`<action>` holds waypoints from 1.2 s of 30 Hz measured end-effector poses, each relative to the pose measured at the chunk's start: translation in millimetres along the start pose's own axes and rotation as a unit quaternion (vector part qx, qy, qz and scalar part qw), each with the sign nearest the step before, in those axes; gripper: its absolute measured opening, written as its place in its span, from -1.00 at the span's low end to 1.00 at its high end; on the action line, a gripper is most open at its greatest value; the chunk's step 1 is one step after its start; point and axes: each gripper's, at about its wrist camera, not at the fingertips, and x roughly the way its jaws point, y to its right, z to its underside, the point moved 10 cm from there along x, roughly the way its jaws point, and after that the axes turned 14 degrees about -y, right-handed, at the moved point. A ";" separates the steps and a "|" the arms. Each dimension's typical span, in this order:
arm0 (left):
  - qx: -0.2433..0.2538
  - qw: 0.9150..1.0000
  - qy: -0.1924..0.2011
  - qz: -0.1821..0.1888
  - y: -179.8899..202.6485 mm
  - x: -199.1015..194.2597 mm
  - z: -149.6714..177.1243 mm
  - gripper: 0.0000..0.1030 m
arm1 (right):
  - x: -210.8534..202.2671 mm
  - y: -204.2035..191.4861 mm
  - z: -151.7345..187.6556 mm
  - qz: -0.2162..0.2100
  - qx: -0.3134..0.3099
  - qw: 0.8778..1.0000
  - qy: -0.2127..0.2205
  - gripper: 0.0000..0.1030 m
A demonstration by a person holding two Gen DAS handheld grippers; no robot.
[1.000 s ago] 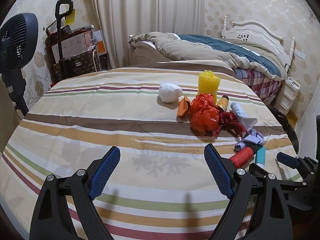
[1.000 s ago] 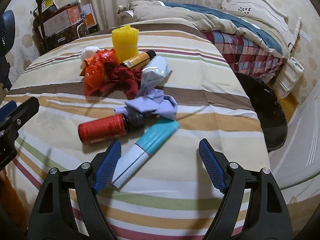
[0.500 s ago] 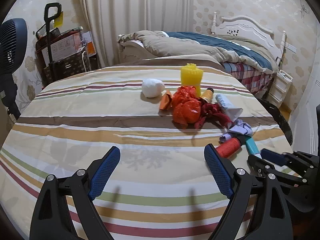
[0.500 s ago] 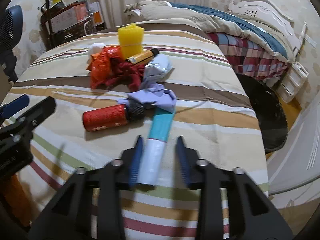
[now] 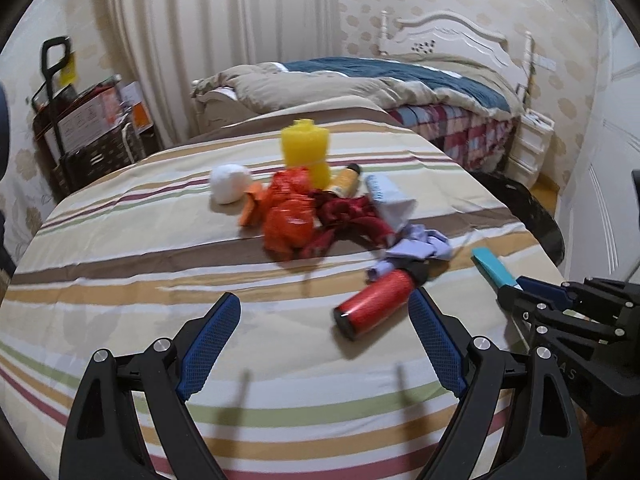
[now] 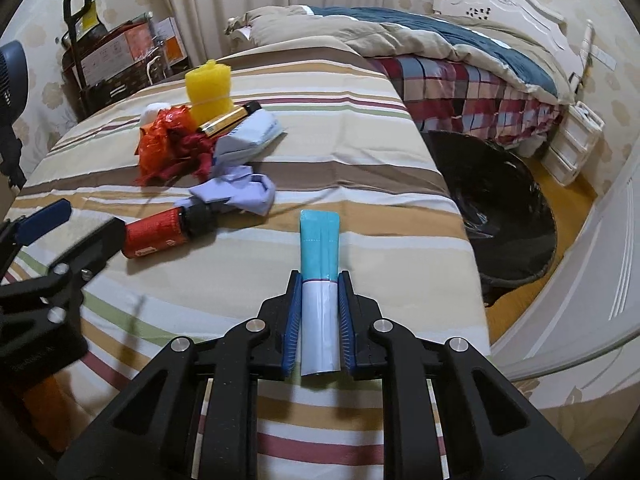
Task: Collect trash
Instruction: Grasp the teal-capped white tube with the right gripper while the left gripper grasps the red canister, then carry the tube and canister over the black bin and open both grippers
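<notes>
My right gripper (image 6: 319, 280) is shut on a teal-and-white tube (image 6: 319, 264) and holds it just above the striped tablecloth (image 6: 360, 128); the tube's teal end also shows in the left wrist view (image 5: 490, 266). My left gripper (image 5: 324, 324) is open and empty, with a red bottle (image 5: 376, 304) just ahead by its right finger. The red bottle (image 6: 158, 232) lies left of the tube. Beyond lie a lilac wrapper (image 6: 240, 192), red-orange crumpled wrappers (image 6: 168, 148), a yellow net roll (image 6: 209, 88), an amber bottle (image 6: 228, 118), a pale blue packet (image 6: 250, 136) and a white ball (image 5: 230, 182).
A bin lined with a black bag (image 6: 504, 200) stands on the floor right of the table. A bed (image 6: 440, 52) is behind it, white drawers (image 6: 576, 148) at far right. Boxes on a cart (image 6: 116, 56) and a fan (image 6: 12, 76) stand at the left.
My right gripper has closed on the teal-and-white tube and lifted it, turning it straight ahead. My left gripper has moved right and closer to the red bottle, staying open.
</notes>
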 end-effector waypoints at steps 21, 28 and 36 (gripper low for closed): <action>0.048 0.997 -0.050 0.022 25.5 17.5 15.8 -0.36 | -3.1 4.2 4.3 -0.045 0.003 0.999 0.008 -0.65; 0.043 0.997 -0.061 0.023 28.4 23.8 11.6 -0.13 | -3.3 4.3 4.7 -0.046 0.004 0.999 0.009 -0.65; 0.041 0.996 -0.066 0.032 33.4 32.6 6.4 -0.40 | -3.3 3.4 5.2 -0.045 0.000 0.999 0.010 -0.65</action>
